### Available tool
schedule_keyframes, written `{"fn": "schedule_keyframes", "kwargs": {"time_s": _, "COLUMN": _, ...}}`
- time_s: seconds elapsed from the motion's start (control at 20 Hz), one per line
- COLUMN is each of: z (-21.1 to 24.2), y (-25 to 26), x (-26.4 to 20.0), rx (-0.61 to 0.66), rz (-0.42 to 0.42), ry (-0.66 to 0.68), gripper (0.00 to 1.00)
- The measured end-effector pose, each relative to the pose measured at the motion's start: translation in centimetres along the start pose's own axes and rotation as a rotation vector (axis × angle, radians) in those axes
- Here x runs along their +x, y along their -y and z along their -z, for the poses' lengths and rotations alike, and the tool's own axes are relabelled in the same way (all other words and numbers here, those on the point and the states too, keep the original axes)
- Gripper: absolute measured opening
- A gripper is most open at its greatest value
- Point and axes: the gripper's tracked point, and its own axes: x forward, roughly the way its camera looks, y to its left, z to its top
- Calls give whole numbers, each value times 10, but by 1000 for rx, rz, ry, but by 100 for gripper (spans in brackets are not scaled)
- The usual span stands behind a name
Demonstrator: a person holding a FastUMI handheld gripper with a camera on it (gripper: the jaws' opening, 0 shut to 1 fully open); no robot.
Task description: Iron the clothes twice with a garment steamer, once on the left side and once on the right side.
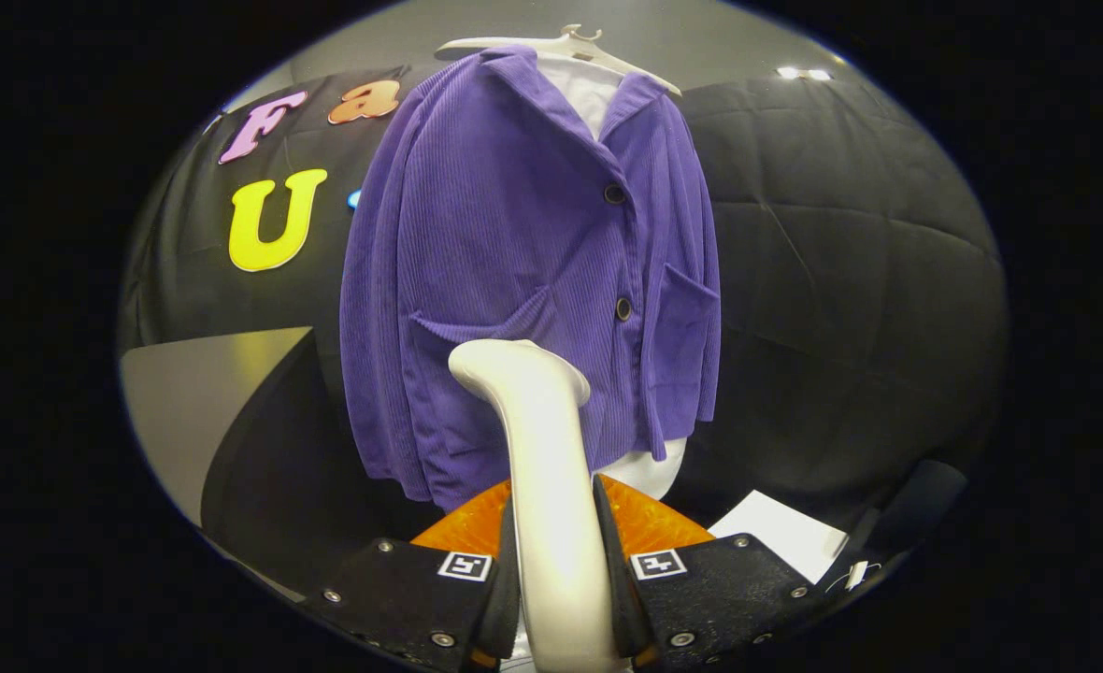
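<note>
Between tool (557,570) fingers, white steamer (537,449) clamped, purple corduroy jacket (514,262) beyond

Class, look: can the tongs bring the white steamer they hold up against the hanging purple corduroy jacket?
Probably yes: the tongs clamp the white garment steamer, whose head sits before the purple corduroy jacket, with nothing seen between them.

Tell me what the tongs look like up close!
The tongs have two wide, flat, wedge-shaped blocks with a gritty surface. Each block carries a small square white sticker printed with a black pattern, and round silver screws dot the edges. Their two fingers are thin, flat blades.
</note>
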Motion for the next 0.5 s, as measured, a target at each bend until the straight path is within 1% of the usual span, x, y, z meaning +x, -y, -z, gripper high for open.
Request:
{"fn": "schedule_keyframes", "kwargs": {"time_s": 0.1, "z": 12, "y": -2, "x": 0, "rx": -9, "rz": 2, "ry": -21, "gripper": 39}}
{"fn": "schedule_keyframes", "kwargs": {"time_s": 0.25, "z": 21, "y": -2, "x": 0, "rx": 39, "rz": -2, "ry": -57, "gripper": 40}}
{"fn": "schedule_keyframes", "kwargs": {"time_s": 0.35, "z": 20, "y": -2, "x": -2, "rx": 67, "rz": -8, "ry": -65, "gripper": 40}}
{"fn": "schedule_keyframes", "kwargs": {"time_s": 0.5, "z": 17, "y": 3, "x": -2, "rx": 45, "rz": -11, "ry": -93, "gripper": 39}}
